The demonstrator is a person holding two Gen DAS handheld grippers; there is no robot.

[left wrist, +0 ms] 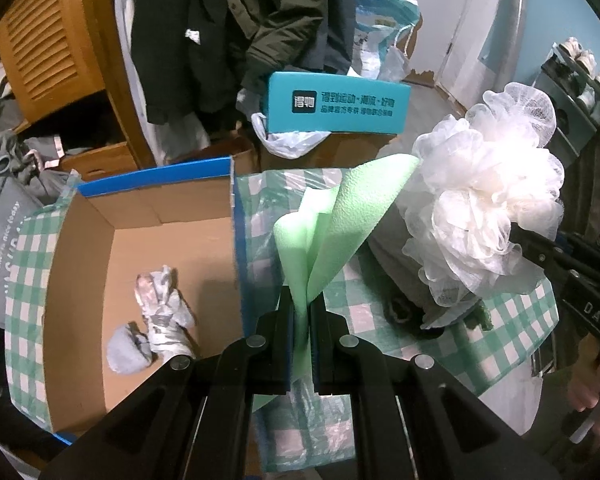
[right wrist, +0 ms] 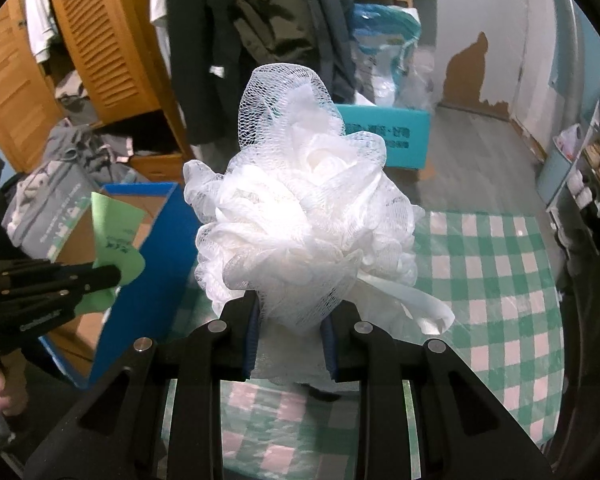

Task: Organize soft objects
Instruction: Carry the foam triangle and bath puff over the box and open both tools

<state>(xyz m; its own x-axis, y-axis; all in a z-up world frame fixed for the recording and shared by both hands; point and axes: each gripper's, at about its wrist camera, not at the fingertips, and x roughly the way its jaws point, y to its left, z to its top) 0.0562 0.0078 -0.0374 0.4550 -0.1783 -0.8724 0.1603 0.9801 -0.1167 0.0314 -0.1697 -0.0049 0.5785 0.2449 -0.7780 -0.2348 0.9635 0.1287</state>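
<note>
My left gripper [left wrist: 302,312] is shut on a folded light green cloth [left wrist: 340,216] and holds it above the table, just right of an open blue cardboard box [left wrist: 236,240]. The box holds rolled grey-white socks [left wrist: 160,312]. My right gripper [right wrist: 292,320] is shut on a white mesh bath pouf [right wrist: 304,216] held in the air above the checked tablecloth [right wrist: 500,280]. The pouf also shows in the left wrist view [left wrist: 484,200], right of the green cloth. The cloth and the left gripper show in the right wrist view [right wrist: 116,232], in front of the blue box [right wrist: 156,272].
A grey garment [left wrist: 404,272] lies on the green checked table under the pouf. A teal box [left wrist: 336,104] stands on cartons behind the table. Hanging dark clothes [left wrist: 228,40], a wooden louvred wardrobe [right wrist: 100,40] and a clothes pile sit at the back left. Shoe shelves [right wrist: 592,176] line the right wall.
</note>
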